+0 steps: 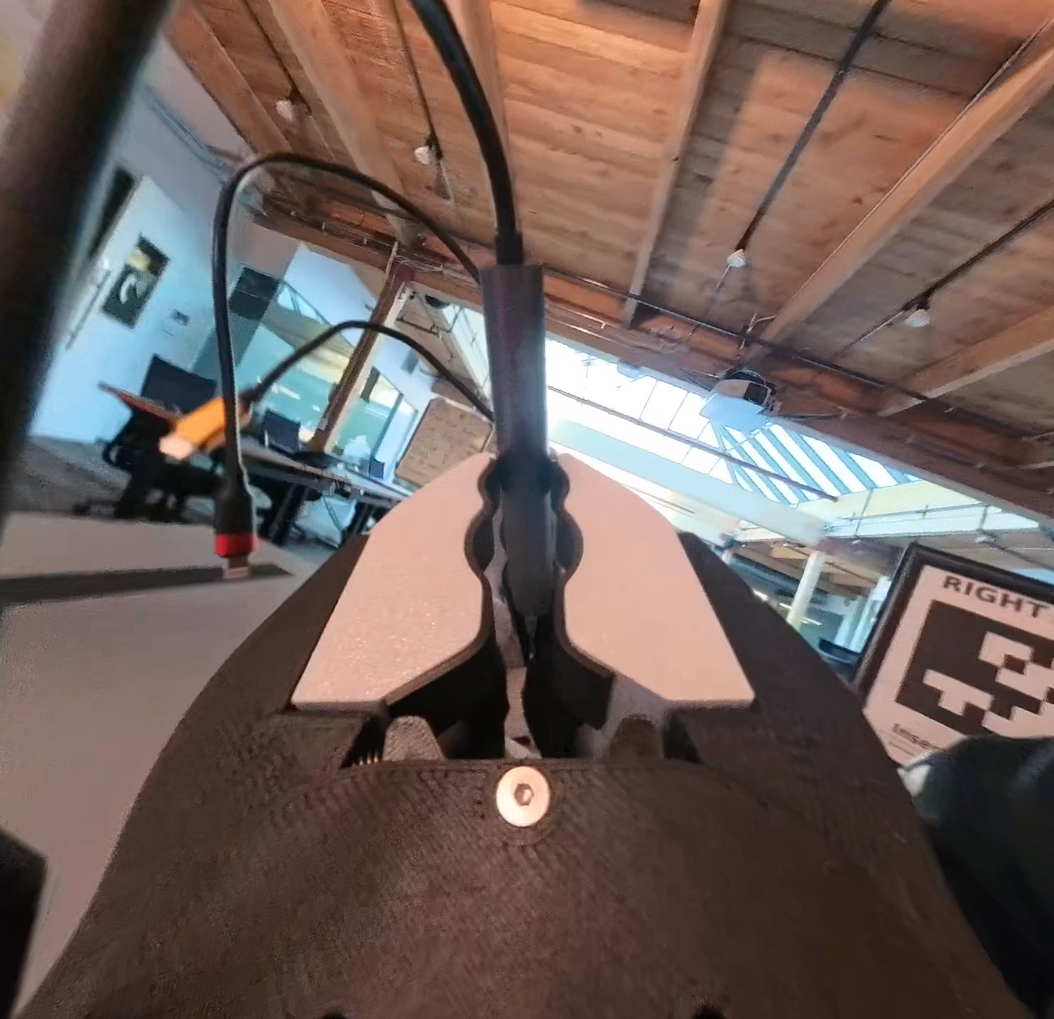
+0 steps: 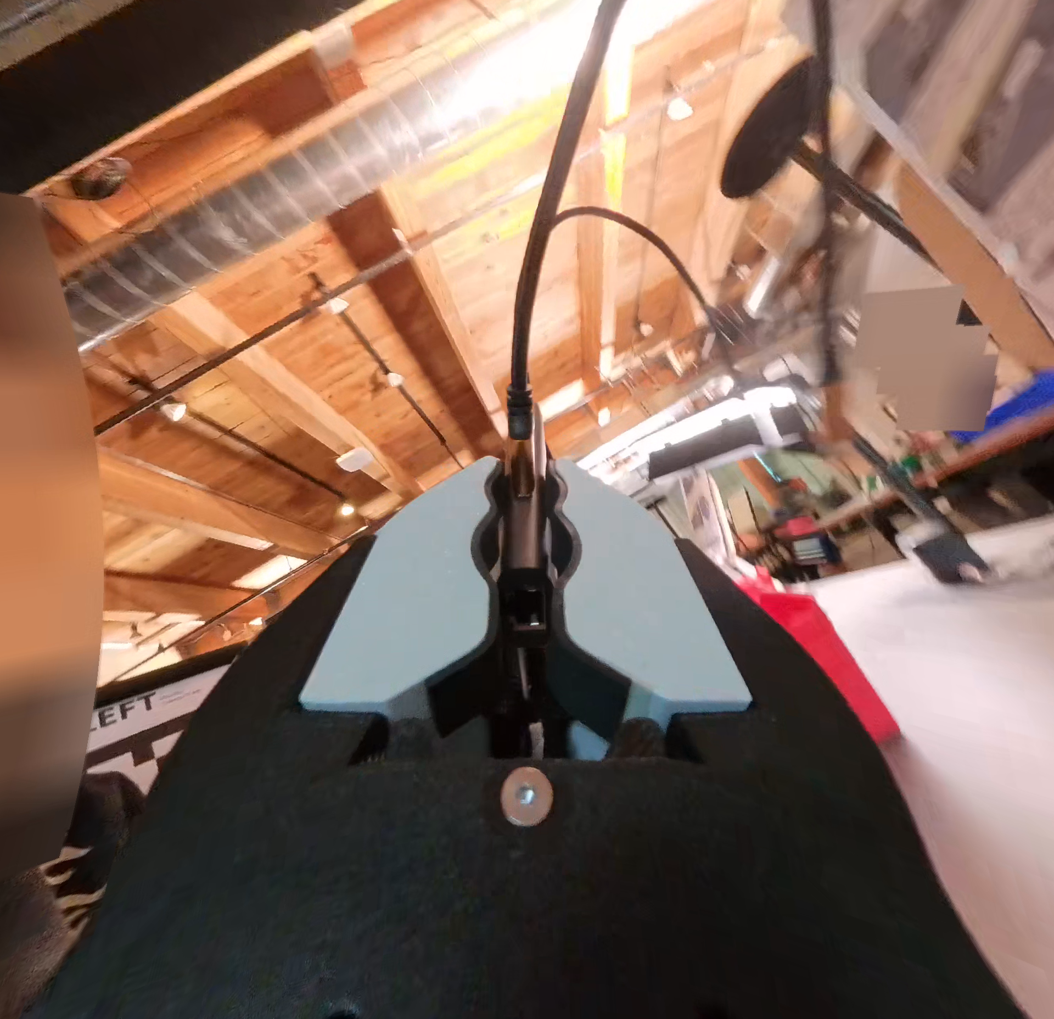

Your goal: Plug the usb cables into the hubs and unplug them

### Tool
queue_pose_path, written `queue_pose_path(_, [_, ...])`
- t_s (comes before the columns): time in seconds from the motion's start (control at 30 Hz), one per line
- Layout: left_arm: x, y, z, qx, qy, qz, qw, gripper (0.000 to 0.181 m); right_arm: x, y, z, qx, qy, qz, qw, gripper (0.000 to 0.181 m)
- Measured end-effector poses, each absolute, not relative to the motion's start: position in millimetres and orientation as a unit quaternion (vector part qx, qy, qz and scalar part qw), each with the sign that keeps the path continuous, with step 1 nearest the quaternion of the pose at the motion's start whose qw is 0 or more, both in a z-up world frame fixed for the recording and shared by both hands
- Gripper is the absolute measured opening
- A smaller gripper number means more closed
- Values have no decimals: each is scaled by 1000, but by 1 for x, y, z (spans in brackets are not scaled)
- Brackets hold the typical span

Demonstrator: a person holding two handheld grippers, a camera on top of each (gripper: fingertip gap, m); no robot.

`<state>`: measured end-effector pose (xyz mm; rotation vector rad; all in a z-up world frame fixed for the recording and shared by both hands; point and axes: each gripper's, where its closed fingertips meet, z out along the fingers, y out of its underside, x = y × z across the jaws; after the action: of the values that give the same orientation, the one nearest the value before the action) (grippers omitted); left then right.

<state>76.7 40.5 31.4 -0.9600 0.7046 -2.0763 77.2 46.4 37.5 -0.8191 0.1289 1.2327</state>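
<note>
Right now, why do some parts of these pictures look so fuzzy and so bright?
Left wrist view: the skylight windows glare white behind the dark grey hub; the orange plug and the red-banded black plug look soft. Right wrist view: the shiny silver duct and the right edge smear with motion blur; the black cable plug between the jaws stays sharp.

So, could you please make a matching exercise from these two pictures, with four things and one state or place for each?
Things:
1. slim dark grey hub
2. black cable plug with red band
3. orange plug with pale tip
4. small black connector with open port

States:
A. clamped in the right tongs
B. hanging with its tip pointing down
C. clamped in the left tongs
D. in the air, pointing sideways

Pairs: 1-C, 2-B, 3-D, 4-A
</note>
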Motion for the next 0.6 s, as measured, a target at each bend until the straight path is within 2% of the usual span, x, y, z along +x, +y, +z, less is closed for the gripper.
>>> queue_pose_path(0.1, [73, 51, 15, -401, 249, -824, 313, 15, 79, 51, 15, -422, 72, 571, 700, 11])
queue_pose_path(0.17, [66, 58, 21, -389, 227, -846, 287, 16, 89, 53, 12, -433, 68, 552, 709, 23])
queue_pose_path(0.27, [66, 57, 18, -400, 270, -835, 265, 15, 86, 49, 16, -434, 33, 556, 708, 25])
queue_pose_path(0.37, [71, 49, 12, -400, 321, -815, 269, 16, 78, 46, 19, -427, 23, 555, 713, 19])
queue_pose_path(0.43, [74, 43, 9, -401, 343, -807, 267, 16, 79, 45, 19, -432, 20, 538, 723, 7])
queue_pose_path(0.6, [75, 44, 14, -384, 280, -831, 289, 16, 82, 44, 19, -392, 54, 533, 748, 7])
